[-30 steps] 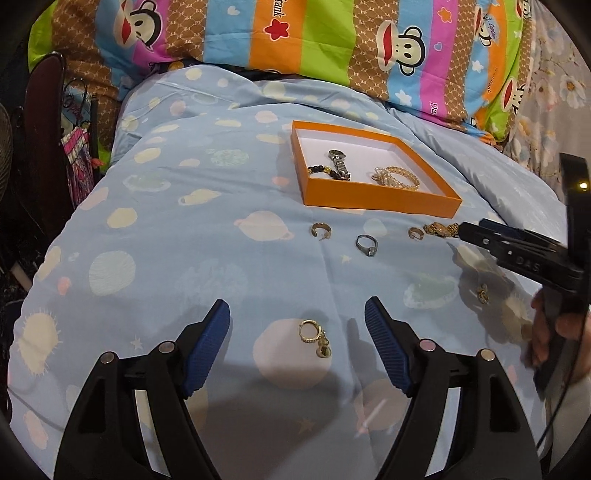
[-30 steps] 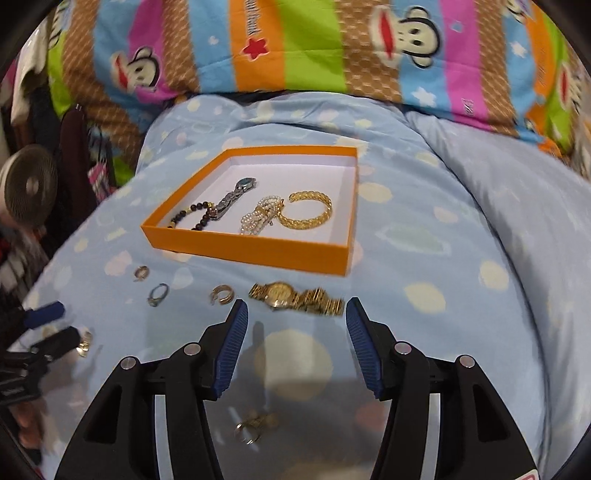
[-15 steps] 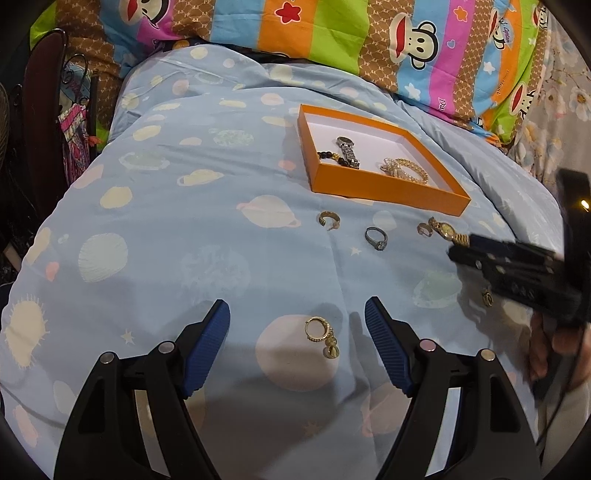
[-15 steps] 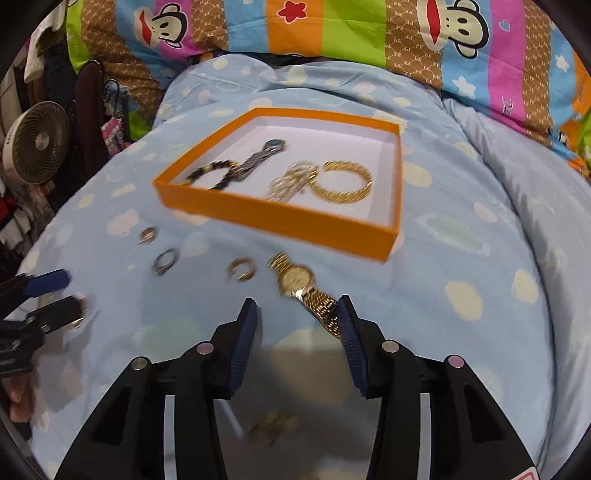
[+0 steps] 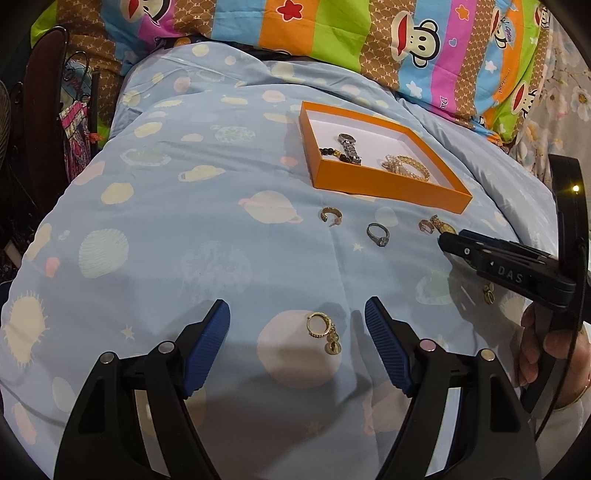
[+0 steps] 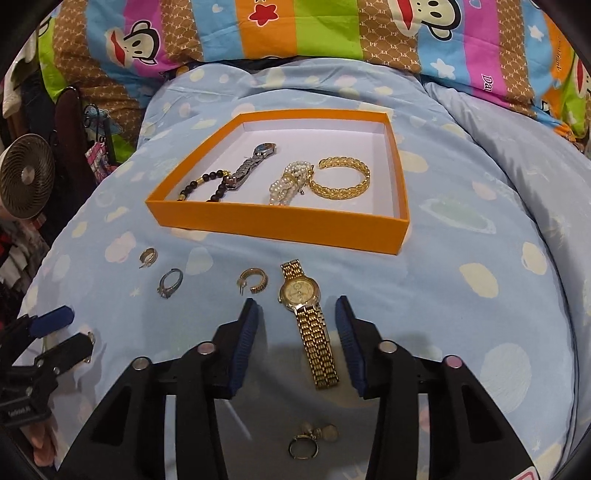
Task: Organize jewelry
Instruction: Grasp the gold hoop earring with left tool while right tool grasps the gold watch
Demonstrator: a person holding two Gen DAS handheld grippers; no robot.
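On the blue bedspread lies a gold watch, its strap running lengthwise between the pads of my right gripper. The jaws are closing and the pads stand clear of the strap on both sides. My left gripper hangs open over a gold hoop earring. An orange box behind holds a silver watch, a bead bracelet, a pearl bracelet and a gold bangle. In front of the box lie a silver ring and two gold hoops.
Another gold earring lies under the right gripper's body. A monkey-print pillow runs along the back. A small fan and hanging clothes stand off the bed's left edge. A person's hand grips the right tool.
The right gripper has moved forward and down over the gold watch, and its jaws have narrowed around the strap. The left gripper has kept its place and width.
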